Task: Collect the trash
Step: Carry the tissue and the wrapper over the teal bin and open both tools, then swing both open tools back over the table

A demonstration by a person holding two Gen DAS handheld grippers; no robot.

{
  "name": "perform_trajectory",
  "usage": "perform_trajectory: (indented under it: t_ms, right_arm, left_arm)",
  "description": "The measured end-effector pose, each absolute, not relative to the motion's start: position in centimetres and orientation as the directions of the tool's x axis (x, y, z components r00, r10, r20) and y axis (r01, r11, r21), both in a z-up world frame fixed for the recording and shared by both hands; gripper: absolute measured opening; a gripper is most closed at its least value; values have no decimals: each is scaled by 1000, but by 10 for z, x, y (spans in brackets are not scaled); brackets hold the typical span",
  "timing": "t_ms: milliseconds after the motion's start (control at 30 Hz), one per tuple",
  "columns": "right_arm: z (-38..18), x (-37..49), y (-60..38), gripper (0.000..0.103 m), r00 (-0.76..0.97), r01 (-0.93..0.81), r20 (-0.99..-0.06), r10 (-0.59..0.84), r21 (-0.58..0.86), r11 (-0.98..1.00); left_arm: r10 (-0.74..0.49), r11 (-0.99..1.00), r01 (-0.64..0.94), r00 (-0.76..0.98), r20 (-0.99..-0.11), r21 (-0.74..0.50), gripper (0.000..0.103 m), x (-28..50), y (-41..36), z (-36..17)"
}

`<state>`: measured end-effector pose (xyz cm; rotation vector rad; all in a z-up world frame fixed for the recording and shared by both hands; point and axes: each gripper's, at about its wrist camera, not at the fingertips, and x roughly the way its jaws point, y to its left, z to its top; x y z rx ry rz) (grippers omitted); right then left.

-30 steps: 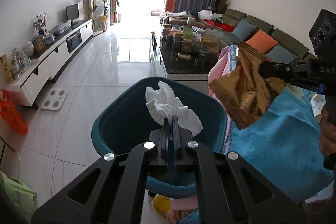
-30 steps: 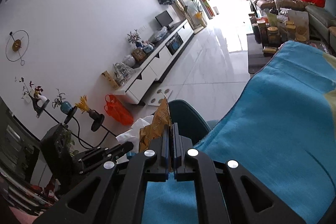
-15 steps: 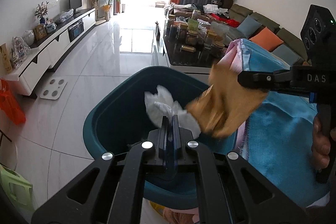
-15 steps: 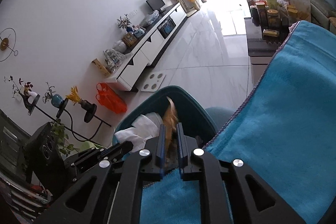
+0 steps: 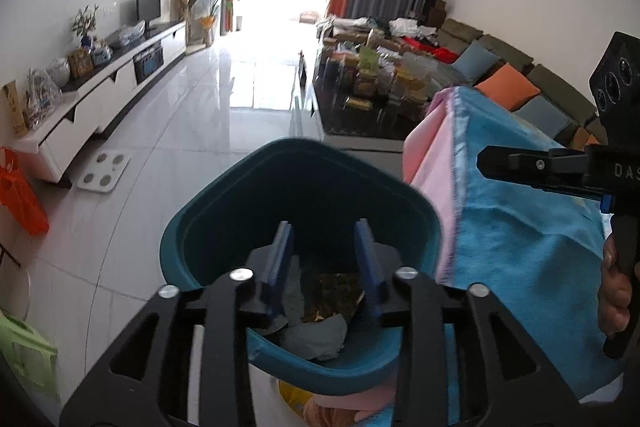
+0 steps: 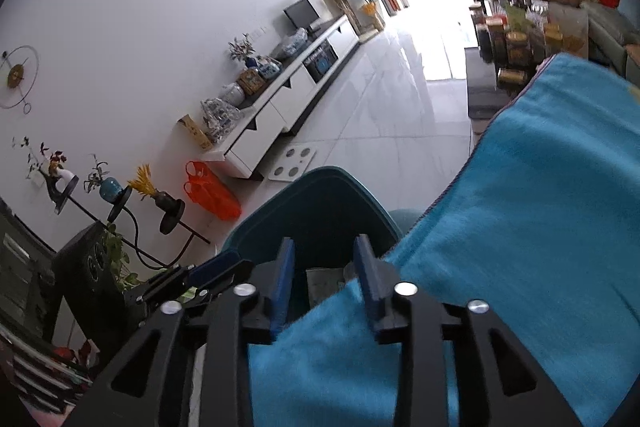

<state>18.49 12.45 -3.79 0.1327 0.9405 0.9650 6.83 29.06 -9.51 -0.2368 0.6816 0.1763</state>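
Two pieces of trash lie at the bottom of the teal bin [image 5: 304, 195], low centre of the left wrist frame: a crumpled white tissue [image 5: 316, 337] and a brown snack wrapper [image 5: 336, 293] resting against it. The left tool [image 5: 325, 267] hangs over the bin mouth, its blue pads wide apart and empty. The right tool [image 6: 325, 279], seen at right centre of the left view above the blue cloth [image 6: 540, 227] on the counter, is likewise spread and holds nothing — in its own view the pads straddle the cloth edge. Likely risk: a tool dipping low could knock the bin rim and tip it, or the right one could snag the cloth
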Motion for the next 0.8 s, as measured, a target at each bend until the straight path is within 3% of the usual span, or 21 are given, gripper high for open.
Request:
perform_trajectory:
  t_ms: [167,400,800]
  right_arm:
    - [-17,166,89,37,270,-680,-591,760,441,585]
    - [8,134,5,43,392,-669,-540,745,388,634]
    - [1,89,-177,43,655,-364,-542,527,384,848]
  left_arm:
    - [18,976,-140,812,-583,-164,47,58,257,-71]
    - [-186,980,117,827,-530,-162,51,50,172,-50]
    - [-597,782,577,585,-549,-235,52,52,-3,-55]
